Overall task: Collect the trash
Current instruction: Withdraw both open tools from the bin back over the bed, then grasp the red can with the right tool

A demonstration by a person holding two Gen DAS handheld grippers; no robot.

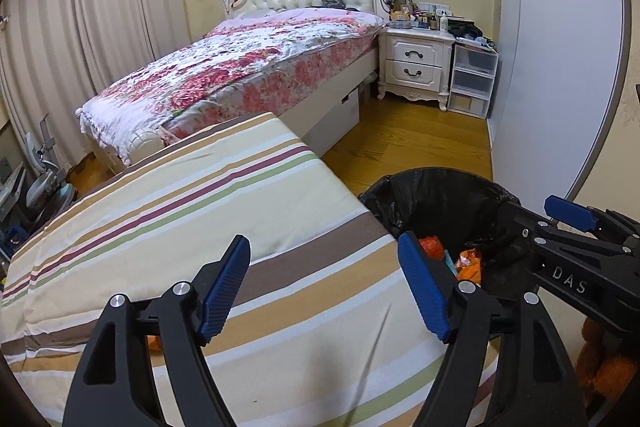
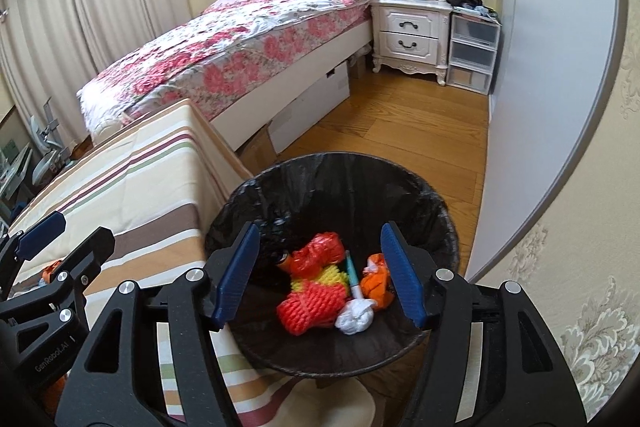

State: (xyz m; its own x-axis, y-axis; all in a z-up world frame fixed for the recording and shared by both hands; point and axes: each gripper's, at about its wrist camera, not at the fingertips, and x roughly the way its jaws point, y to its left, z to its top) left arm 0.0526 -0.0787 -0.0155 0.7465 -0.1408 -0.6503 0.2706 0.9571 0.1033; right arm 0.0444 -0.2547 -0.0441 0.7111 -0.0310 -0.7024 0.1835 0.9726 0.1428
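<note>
A: Right-hand black gripper with blue pads (image 2: 320, 271)?
B: Hangs over the round black-lined waste bin (image 2: 400, 167), jaws spread apart, nothing between them.

A: What lies in the bin?
B: Two bundles of orange-red cord (image 2: 310, 303), a crumpled white wad of paper (image 2: 355, 317) touching the lower bundle, a teal pen-like stick (image 2: 352, 269), an orange wrapper (image 2: 376, 283) at the right, a patch of yellow mesh (image 2: 332, 275) between the bundles.

A: Left-hand black gripper with blue pads (image 1: 324, 287)?
B: Released too, jaws wide, empty, over the striped beige-and-brown bedcover (image 1: 180, 195). Its right pad stands beside the bin's rim.

A: Bin's place?
B: On the wooden floor (image 2: 400, 123), tight against the striped mattress edge.

A: Anything left on the cover?
B: A small orange scrap (image 2: 49, 271) near the left gripper; what it is I cannot tell.
</note>
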